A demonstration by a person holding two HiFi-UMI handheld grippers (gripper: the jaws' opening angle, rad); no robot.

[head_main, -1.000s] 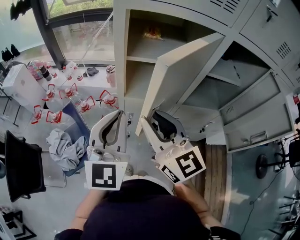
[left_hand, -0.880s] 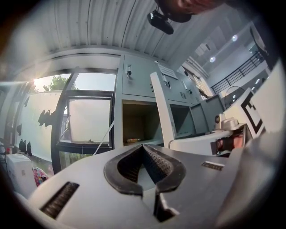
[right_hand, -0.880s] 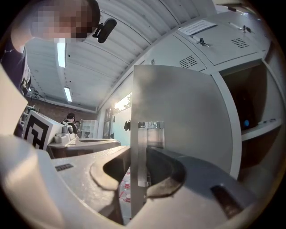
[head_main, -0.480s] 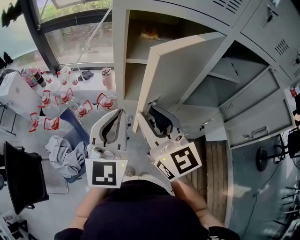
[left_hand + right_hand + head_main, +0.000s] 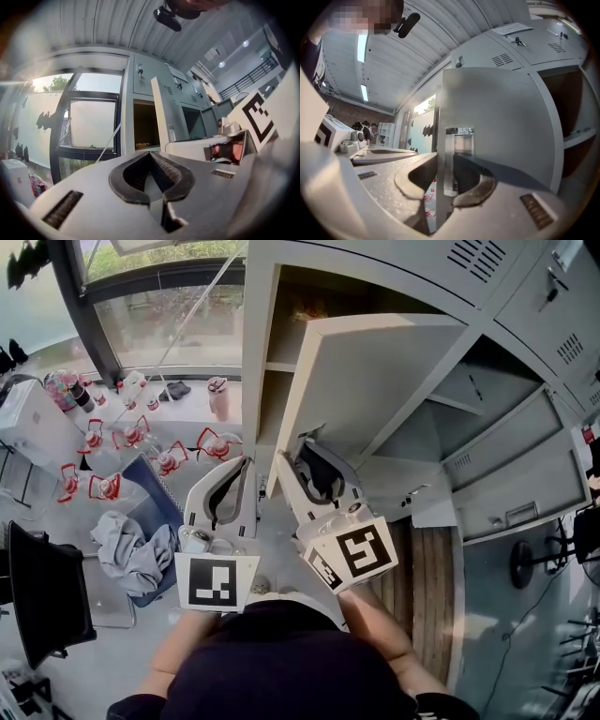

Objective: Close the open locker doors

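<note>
The right gripper (image 5: 302,456) is clamped on the free edge of the open locker door (image 5: 375,381), one jaw on each face, beside the door's metal latch plate (image 5: 460,131). The door stands partly swung out from the left end of the grey locker bank (image 5: 260,343). The left gripper (image 5: 240,468) hangs just beside the door's edge, jaws together and empty. A window (image 5: 159,324) lies further left.
</note>
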